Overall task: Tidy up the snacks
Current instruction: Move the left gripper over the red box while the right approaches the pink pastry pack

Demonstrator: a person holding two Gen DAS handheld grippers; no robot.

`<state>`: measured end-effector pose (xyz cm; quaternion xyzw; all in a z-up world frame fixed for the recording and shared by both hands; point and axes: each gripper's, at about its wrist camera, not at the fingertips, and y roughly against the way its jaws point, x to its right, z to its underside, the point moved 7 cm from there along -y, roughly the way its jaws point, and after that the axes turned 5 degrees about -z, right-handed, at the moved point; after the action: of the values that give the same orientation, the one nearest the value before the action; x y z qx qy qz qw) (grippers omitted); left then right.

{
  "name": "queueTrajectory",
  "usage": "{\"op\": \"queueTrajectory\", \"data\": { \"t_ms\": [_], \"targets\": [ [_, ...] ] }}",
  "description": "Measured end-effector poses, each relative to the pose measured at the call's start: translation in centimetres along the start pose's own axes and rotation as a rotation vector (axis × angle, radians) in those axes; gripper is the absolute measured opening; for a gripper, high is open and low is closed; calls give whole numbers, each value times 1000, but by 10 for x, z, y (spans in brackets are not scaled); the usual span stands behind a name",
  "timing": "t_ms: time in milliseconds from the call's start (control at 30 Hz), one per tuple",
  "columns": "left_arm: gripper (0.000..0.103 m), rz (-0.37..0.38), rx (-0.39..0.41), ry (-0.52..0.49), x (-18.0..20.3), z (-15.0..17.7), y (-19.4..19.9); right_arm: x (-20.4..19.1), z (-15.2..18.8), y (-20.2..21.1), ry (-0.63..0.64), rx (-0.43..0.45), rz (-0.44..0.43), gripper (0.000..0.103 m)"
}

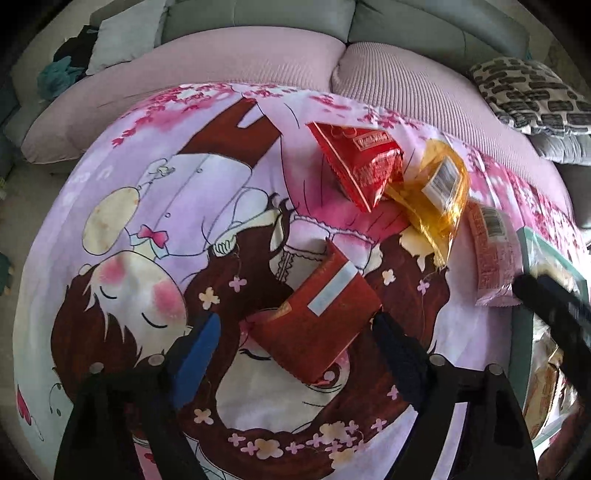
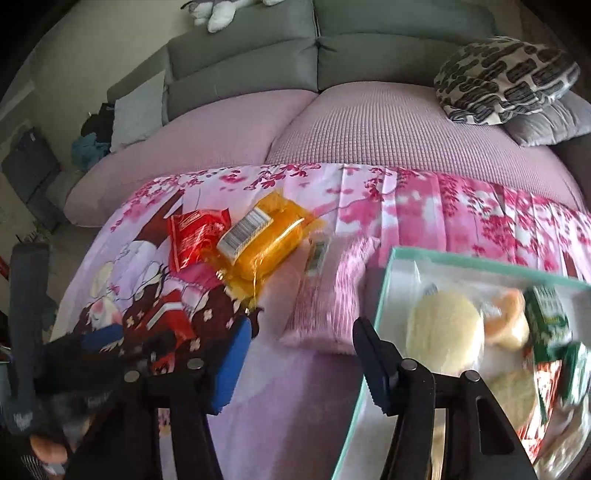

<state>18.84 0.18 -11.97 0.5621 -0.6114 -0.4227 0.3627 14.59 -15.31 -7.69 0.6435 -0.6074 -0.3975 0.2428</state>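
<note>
In the left wrist view a dark red snack packet [image 1: 317, 317] lies on the cartoon cloth between the fingers of my left gripper [image 1: 297, 318]. The jaws stand open around it, with a gap at the blue left pad [image 1: 199, 350]. A bright red packet [image 1: 358, 162], an orange packet [image 1: 436, 184] and a pink packet [image 1: 491, 258] lie beyond. My right gripper [image 2: 303, 323] hangs open over bare cloth, just short of the pink packet [image 2: 325, 299]. To its right stands a glass box [image 2: 480, 264] with pale buns [image 2: 443, 328] and green packets [image 2: 546, 321] inside.
The printed cloth [image 1: 155, 192] covers a low table in front of a pink-covered sofa [image 2: 369, 125]. A patterned cushion [image 2: 506, 77] lies at the sofa's right end and a plush toy [image 2: 221, 11] sits on its back. The left gripper's body [image 2: 92, 354] shows blurred at the right wrist view's left edge.
</note>
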Motion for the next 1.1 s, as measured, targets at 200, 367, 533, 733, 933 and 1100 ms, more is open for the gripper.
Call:
{"op": "queueTrajectory", "data": {
  "t_ms": [200,367,533,733,933,1100],
  "targets": [
    [78,14,-9,-11,4,0,-5,2,-17,-21,24,-54,40,53],
    [73,15,-20,-21,7,2,-9,1,-19,-35,47,-99,71,50],
    [72,8,-19,-34,9,0,-11,1,-21,-45,53,-127,79,50],
    [69,13,-19,-22,8,0,-11,4,-20,-55,51,-152,78,50],
    [67,19,-19,-1,3,0,-11,11,-18,-61,19,-169,64,50],
    [66,26,-21,9,1,0,-11,12,-21,-68,27,-188,82,50]
  ]
}}
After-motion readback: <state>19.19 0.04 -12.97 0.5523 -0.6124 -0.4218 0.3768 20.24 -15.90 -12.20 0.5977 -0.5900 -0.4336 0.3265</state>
